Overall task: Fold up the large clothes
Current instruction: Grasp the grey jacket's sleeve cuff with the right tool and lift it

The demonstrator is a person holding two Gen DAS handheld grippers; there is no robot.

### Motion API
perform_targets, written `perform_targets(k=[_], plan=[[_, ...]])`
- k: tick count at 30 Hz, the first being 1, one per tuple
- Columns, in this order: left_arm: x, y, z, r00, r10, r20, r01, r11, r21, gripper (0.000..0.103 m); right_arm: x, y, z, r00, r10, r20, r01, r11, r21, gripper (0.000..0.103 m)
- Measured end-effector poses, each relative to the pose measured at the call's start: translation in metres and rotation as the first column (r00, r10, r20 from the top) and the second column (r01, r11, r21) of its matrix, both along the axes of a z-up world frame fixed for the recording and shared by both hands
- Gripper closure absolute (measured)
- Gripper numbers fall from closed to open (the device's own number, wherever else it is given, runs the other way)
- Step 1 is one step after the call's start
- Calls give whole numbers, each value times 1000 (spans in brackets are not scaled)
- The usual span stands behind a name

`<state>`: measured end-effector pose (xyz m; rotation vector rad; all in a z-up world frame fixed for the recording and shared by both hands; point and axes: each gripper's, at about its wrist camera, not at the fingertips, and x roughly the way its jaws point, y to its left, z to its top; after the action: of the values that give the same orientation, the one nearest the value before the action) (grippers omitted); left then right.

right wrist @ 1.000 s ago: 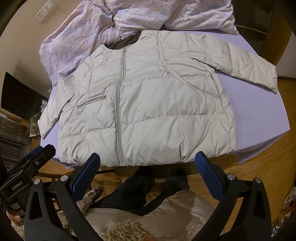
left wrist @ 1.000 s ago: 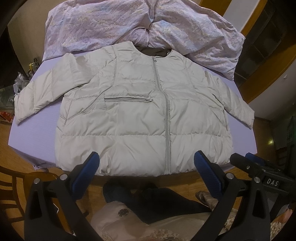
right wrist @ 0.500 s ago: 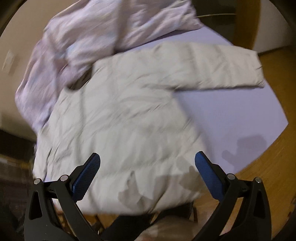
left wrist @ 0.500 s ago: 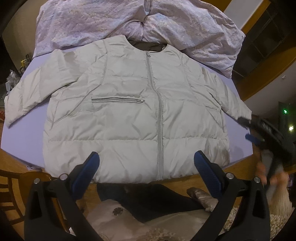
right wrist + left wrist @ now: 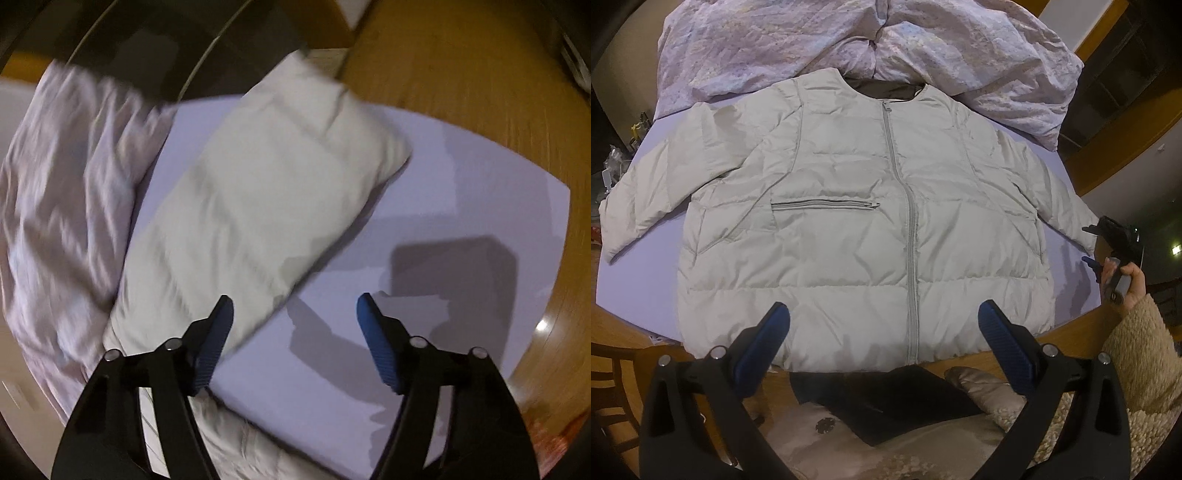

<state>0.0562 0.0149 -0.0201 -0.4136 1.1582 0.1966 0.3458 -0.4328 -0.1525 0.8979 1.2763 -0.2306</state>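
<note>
A pale grey-beige quilted puffer jacket (image 5: 857,236) lies flat and face up on the lavender-covered bench (image 5: 635,273), zipped shut down the front. Its collarless neckline points to the far side and its hem lies along the near edge. A horizontal zipped pocket sits on the left chest. Both sleeves are spread outward and angled down toward the near side. In the blurred right wrist view, the right sleeve (image 5: 266,199) lies diagonally across the cover.

A puffer jacket (image 5: 857,229) fills the worktop (image 5: 639,273), bare lavender strips flanking both sleeves; a crumpled quilt (image 5: 798,40) blocks the far edge, a wooden chair (image 5: 613,376) near left.
</note>
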Motion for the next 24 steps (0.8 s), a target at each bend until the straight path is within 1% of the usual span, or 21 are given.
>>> perform_targets(k=[2,5,8,9,10,12,13,14,15,16,18,20,21,22,24], plan=[[0,2,0,1000,8,-6,-8,1000,3,2,3,-10,-6,999,-50,-10,51,998,25,38],[-2,4,-1,1000,24,-14,-24,1000,11,2,4,-16,-14,996,-92,-22,93,994,55,40],[-5,10,-2,999,50,-22,-49,999,14,2,5,-19,-15,991,-134,13,132,988,81,42],[-7,12,-2,998,57,-23,-56,998,12,2,6,-19,-15,989,-146,21,143,985,92,49],[-8,15,-2,998,66,-23,-65,998,9,2,6,-19,-15,988,-152,24,149,983,107,54],[-11,19,-1,996,82,-18,-82,997,6,2,9,-20,-20,984,-178,26,172,974,148,77],[-12,21,0,996,91,-11,-91,996,6,2,8,-22,-20,982,-188,25,182,972,146,82],[-13,24,1,995,101,-4,-101,995,9,2,9,-23,-18,980,-194,40,186,972,143,90],[-16,28,3,993,117,4,-117,993,19,2,10,-22,-12,982,-181,59,172,977,123,92],[-18,32,5,991,132,13,-133,991,30,2,13,-19,-4,984,-157,82,149,985,90,93],[-23,42,9,985,169,34,-170,984,54,2,23,-7,19,985,-85,149,85,996,2,95],[-27,51,12,979,198,53,-201,977,67,2,28,1,39,980,-26,198,38,998,-58,95],[-30,57,14,974,215,64,-220,972,79,2,32,7,48,975,1,223,18,997,-80,95],[-31,61,14,972,225,71,-231,969,87,2,37,17,64,964,40,263,-12,994,-106,96],[-35,70,16,966,246,86,-254,960,114,2,44,35,87,943,105,316,-61,987,-147,96]])
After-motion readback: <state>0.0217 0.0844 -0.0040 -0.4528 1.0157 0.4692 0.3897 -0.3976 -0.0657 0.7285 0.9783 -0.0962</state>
